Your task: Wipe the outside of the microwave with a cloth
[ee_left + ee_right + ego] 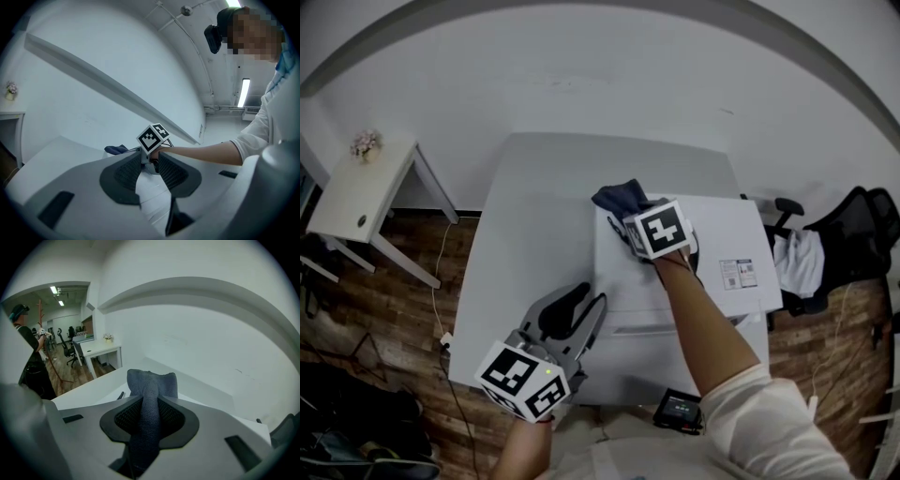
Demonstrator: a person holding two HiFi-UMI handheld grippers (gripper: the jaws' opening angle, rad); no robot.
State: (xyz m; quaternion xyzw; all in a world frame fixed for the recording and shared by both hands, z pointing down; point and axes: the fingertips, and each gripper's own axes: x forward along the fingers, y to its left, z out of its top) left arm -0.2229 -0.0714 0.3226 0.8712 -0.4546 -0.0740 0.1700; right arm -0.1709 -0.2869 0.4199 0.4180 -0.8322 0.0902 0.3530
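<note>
A white microwave point(712, 258) stands on a white table point(516, 281). My right gripper point(626, 221) hangs over the back left part of the microwave's top, shut on a dark blue cloth point(619, 196) that bunches out past its fingers. In the right gripper view the cloth point(149, 411) runs as a thick fold between the two pads. My left gripper point(592, 294) is lower, by the microwave's left front corner, open with nothing between its jaws. From the left gripper view point(150, 171) I see the microwave point(152, 199) ahead and the right gripper's marker cube point(153, 137) above it.
A small white side table point(356, 202) with a flower pot stands at the left. Office chairs point(853, 230) are at the right. A dark device point(680, 410) lies by the table's front edge. A person point(26, 352) stands far off in the room.
</note>
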